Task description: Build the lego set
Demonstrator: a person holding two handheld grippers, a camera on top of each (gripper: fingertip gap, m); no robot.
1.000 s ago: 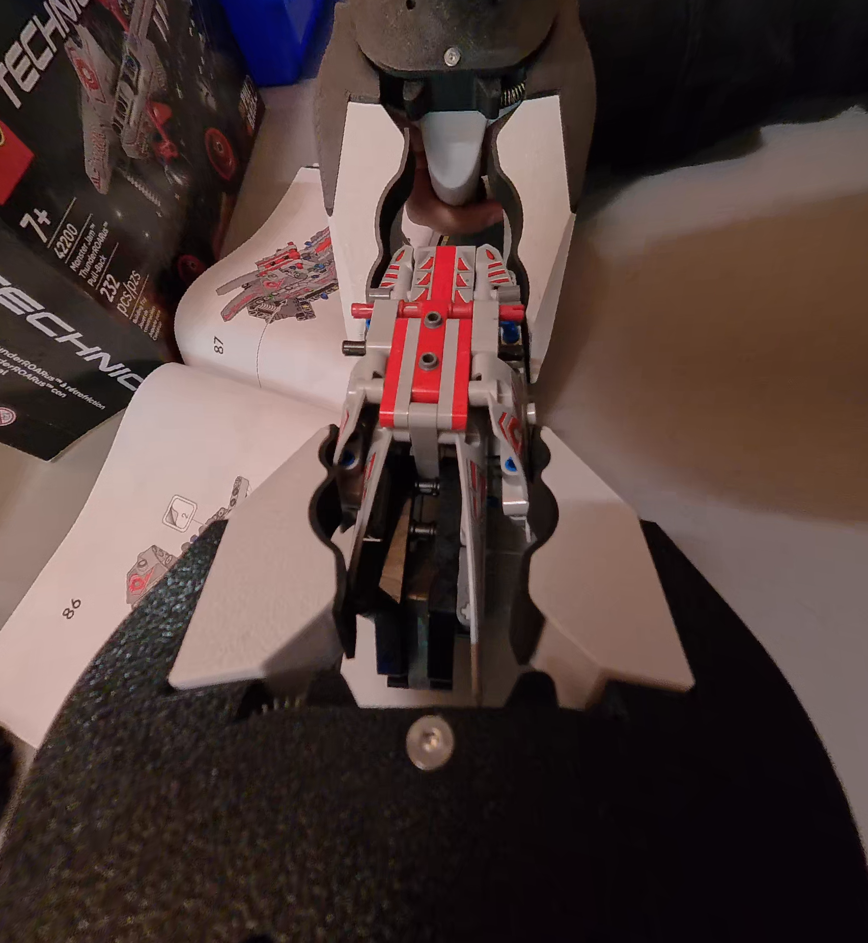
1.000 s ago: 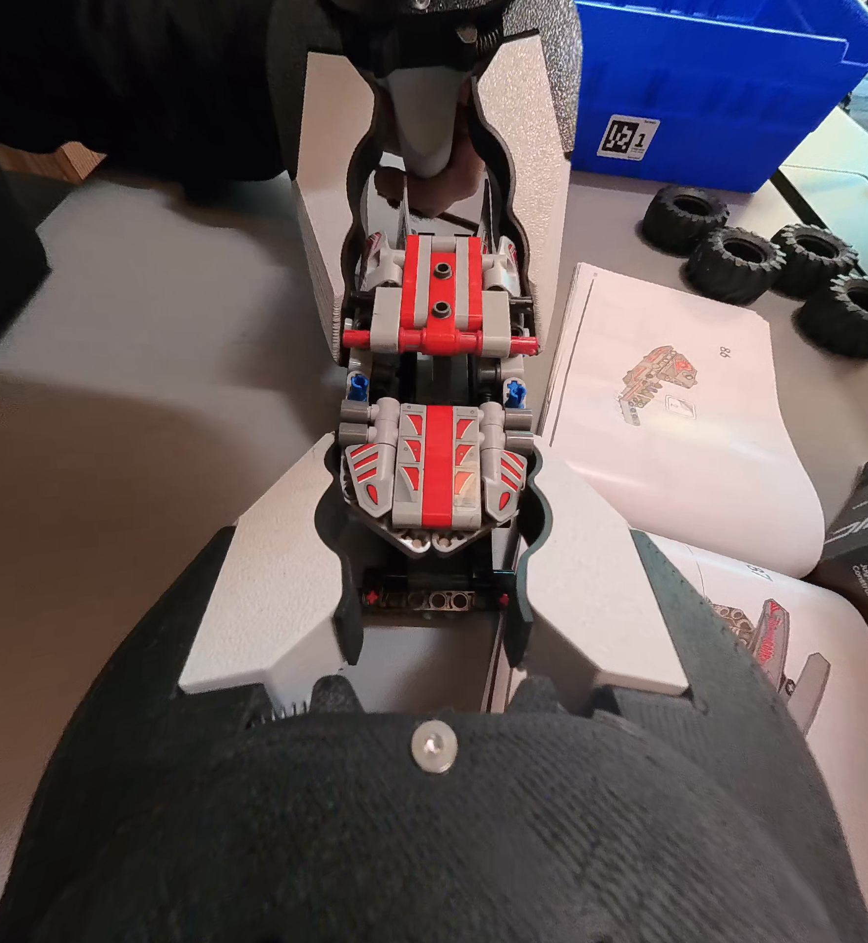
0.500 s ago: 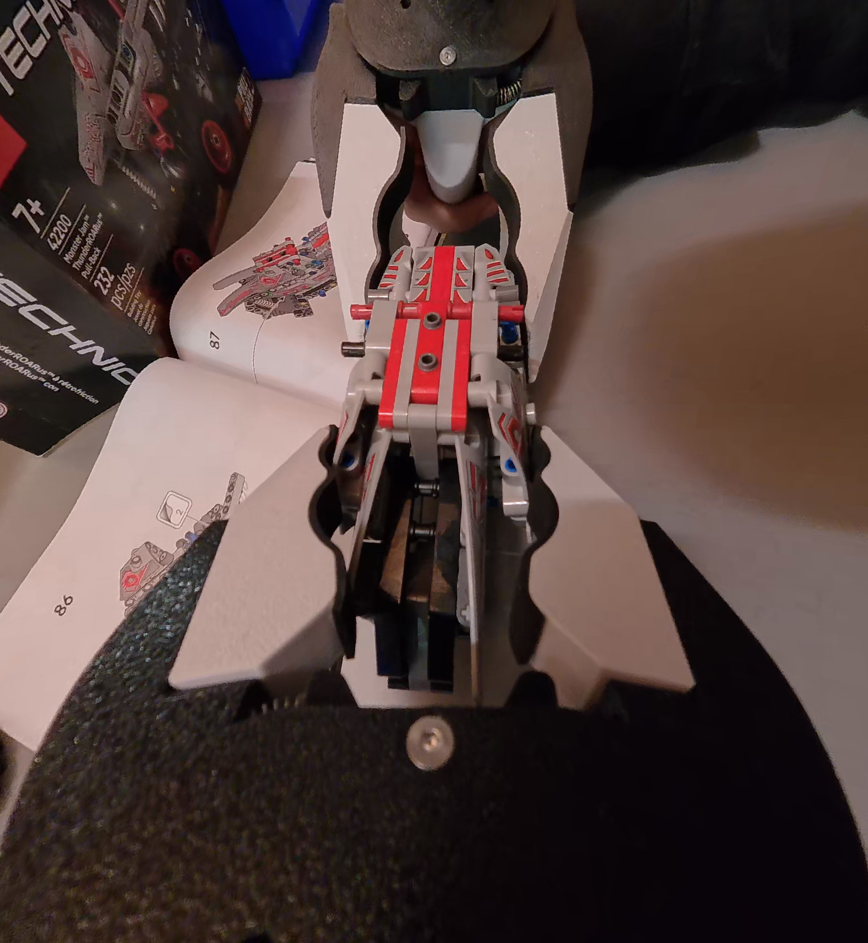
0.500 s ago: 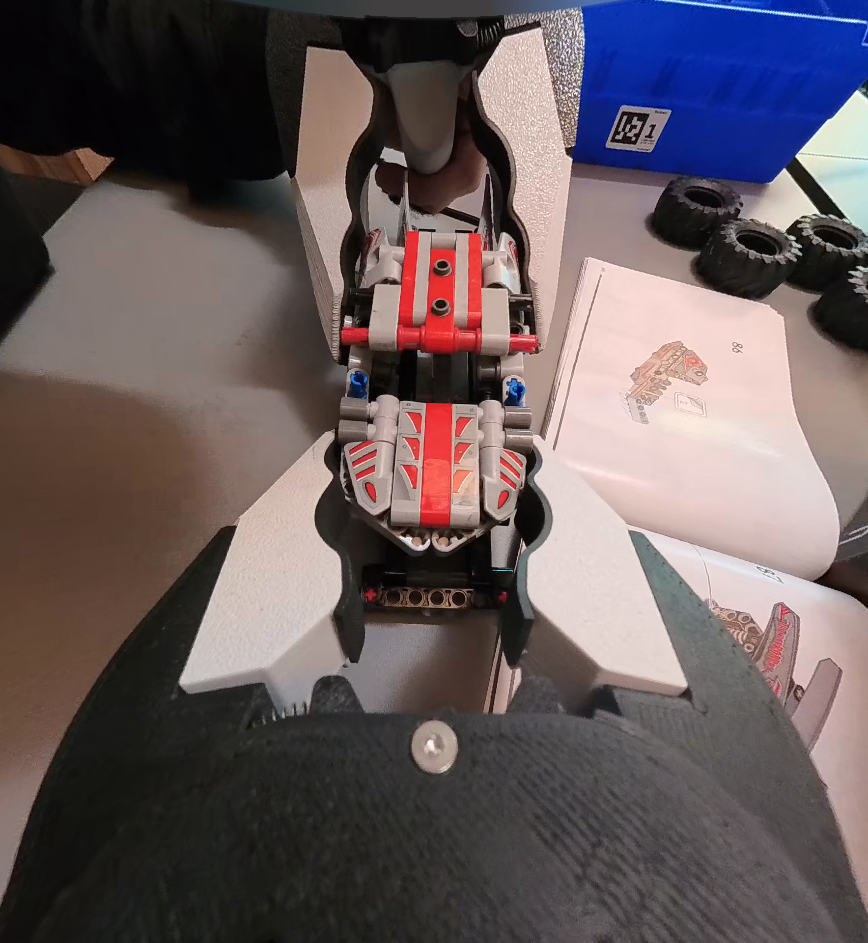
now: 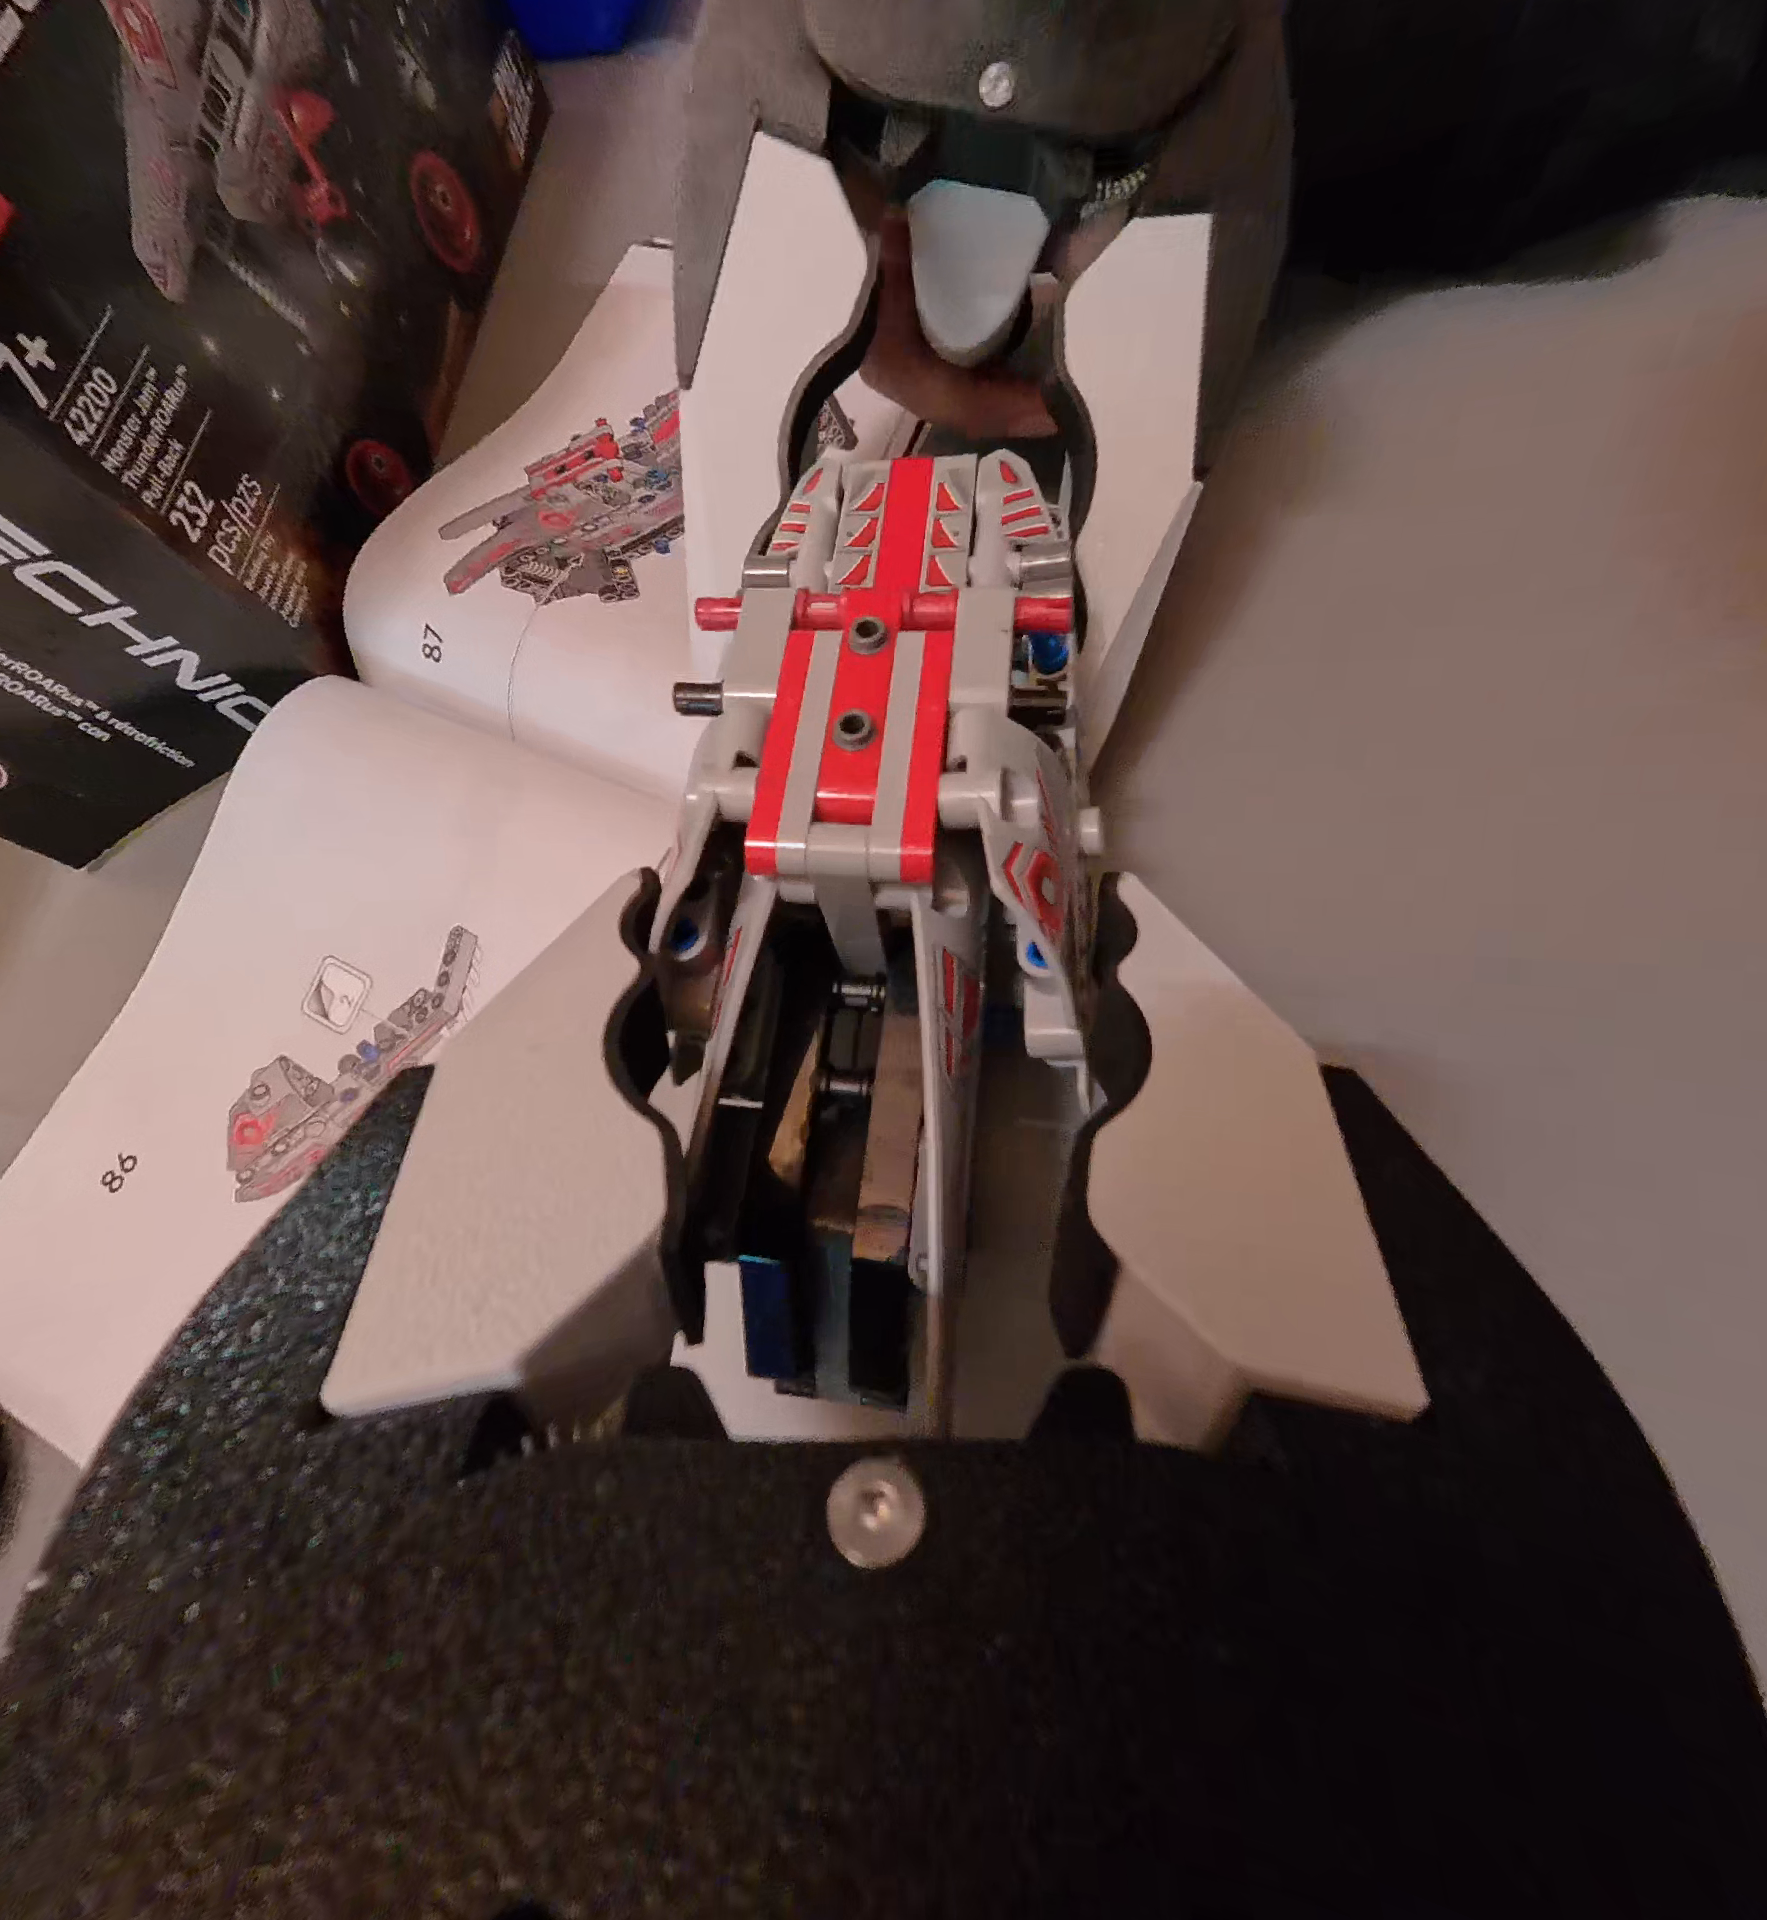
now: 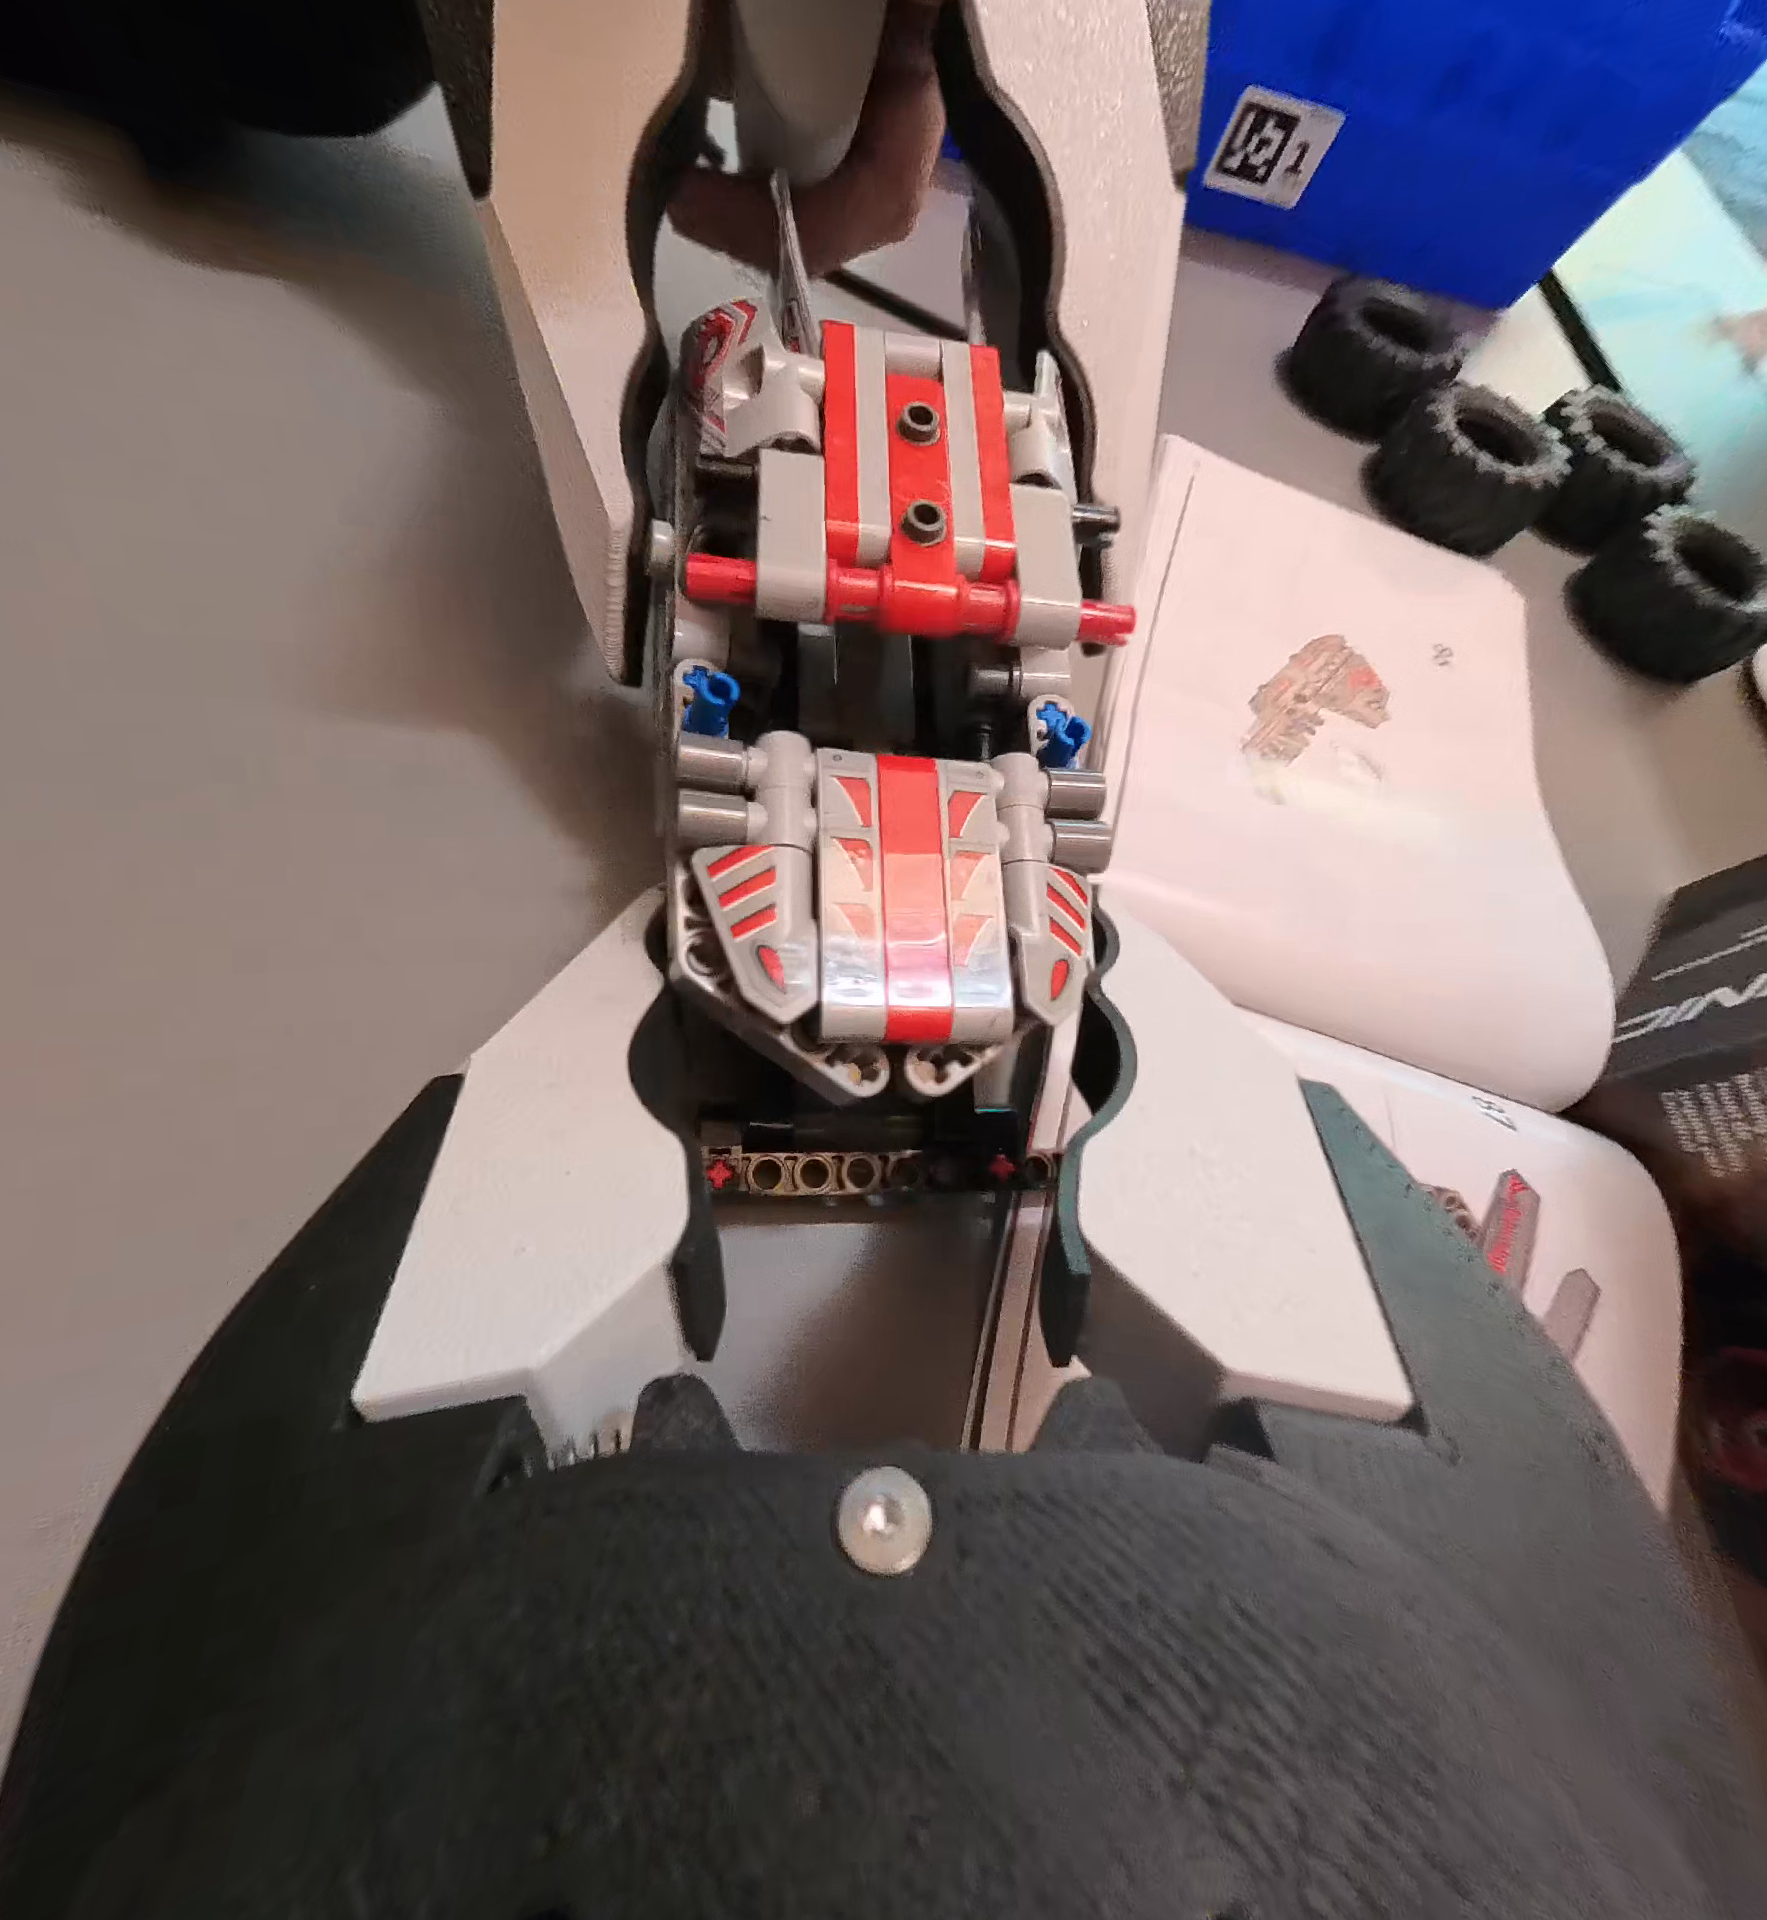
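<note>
A grey and red lego truck body (image 5: pixel 858 727) without wheels is held between both grippers, end to end. My left gripper (image 5: pixel 879 935) is shut on its rear end, fingers (image 5: pixel 546 1091) pressed against both sides. My right gripper (image 6: pixel 879 935) is shut on the front end with the striped hood (image 6: pixel 900 914). Each gripper faces the other: the right one (image 5: pixel 894 686) shows at the top of the left wrist view, the left one (image 6: pixel 868 623) at the top of the right wrist view. Several black tyres (image 6: pixel 1461 468) lie loose on the table.
An open instruction booklet (image 5: pixel 339 883) lies under and beside the model; it also shows in the right wrist view (image 6: pixel 1326 727). The black set box (image 5: pixel 79 416) stands past it. A blue bin (image 6: pixel 1481 104) stands at the back, behind the tyres. About 4 cm separates my left fingertips from my right.
Both grippers keep their hold on the model. The pair has shifted and tilted a little: box and booklet slid left in the left wrist view, and the right wrist view has rolled.
</note>
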